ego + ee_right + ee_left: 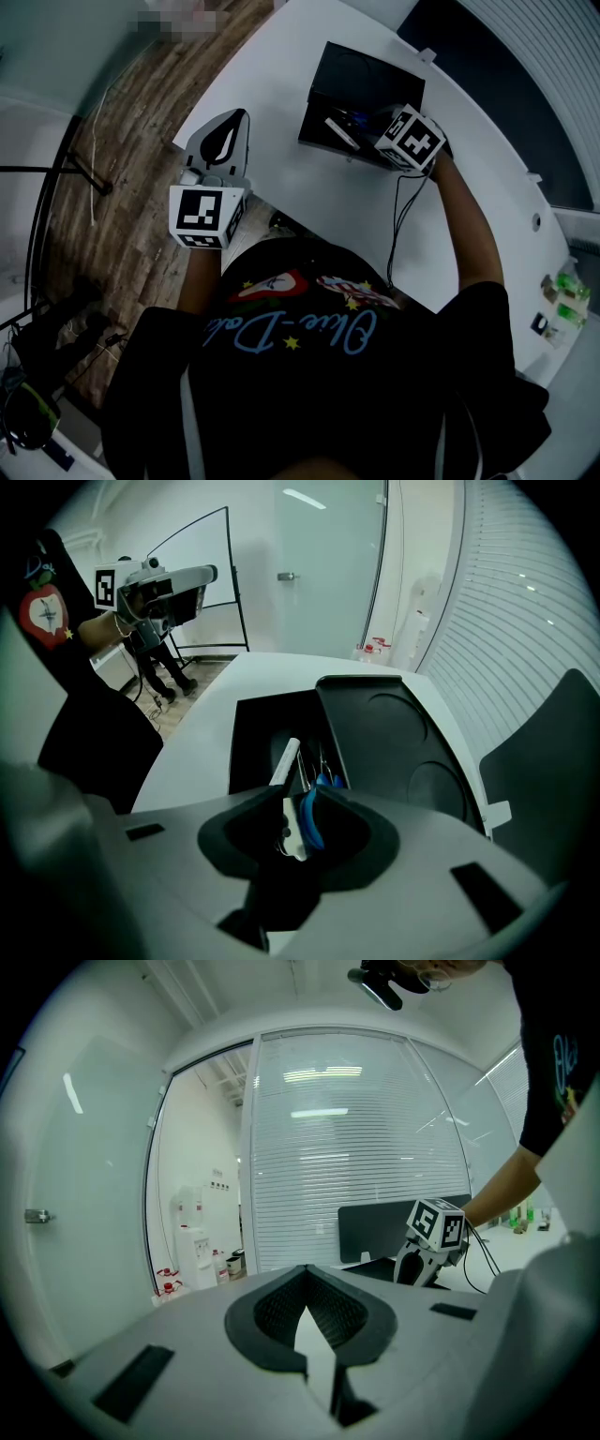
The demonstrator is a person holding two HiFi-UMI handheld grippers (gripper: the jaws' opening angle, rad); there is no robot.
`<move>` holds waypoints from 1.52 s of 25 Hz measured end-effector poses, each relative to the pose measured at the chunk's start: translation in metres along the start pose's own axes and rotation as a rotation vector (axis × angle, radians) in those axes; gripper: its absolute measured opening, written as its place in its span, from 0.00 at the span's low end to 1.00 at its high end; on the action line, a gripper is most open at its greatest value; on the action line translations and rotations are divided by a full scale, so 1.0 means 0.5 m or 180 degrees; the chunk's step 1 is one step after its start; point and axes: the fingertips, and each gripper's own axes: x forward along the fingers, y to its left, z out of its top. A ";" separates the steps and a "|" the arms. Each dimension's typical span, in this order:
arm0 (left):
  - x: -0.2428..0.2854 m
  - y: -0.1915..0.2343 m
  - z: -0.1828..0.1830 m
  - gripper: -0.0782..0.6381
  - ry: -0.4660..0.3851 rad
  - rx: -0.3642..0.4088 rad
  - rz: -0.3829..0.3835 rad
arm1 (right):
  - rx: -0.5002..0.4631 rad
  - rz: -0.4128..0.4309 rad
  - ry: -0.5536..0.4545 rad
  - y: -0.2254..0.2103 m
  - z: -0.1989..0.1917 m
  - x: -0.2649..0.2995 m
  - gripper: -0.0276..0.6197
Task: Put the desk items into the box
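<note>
**Right gripper over the open box, left one parked**

The white desk (281,84) carries a black box (251,733) near its far edge. The box's lid (394,738) lies folded back flat beside the tray, which leaves the tray open to a reach from above.

The right gripper (298,841) points steeply down into that tray with its jaws apart, pressing on nothing I can make out. To me that pose reads as a drop-off rather than a pick-up.

The left gripper (225,141) is held level off the near desk edge. Its jaws are closed together and empty, probably just kept out of the way.

A white pen-like stick (284,759) and a blue-handled tool (311,819) (scissors or pliers, I can't tell which) lie inside the box, under the right gripper's gap.
</note>
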 end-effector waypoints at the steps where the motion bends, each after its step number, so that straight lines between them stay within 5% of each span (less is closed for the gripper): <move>1: 0.001 -0.001 0.001 0.12 0.0000 0.0001 -0.0009 | 0.0004 -0.0002 -0.0014 0.001 0.001 -0.001 0.22; 19: 0.013 -0.055 0.015 0.12 -0.0035 0.0051 -0.0219 | 0.0155 -0.0373 -0.0402 -0.002 -0.011 -0.064 0.06; 29: 0.033 -0.093 0.029 0.12 -0.0068 0.0075 -0.0389 | 0.0562 -0.0709 -0.0993 -0.018 0.000 -0.125 0.05; 38: 0.058 -0.147 0.043 0.12 -0.0090 0.0134 -0.0597 | 0.0631 -0.1082 -0.1652 0.011 0.009 -0.210 0.05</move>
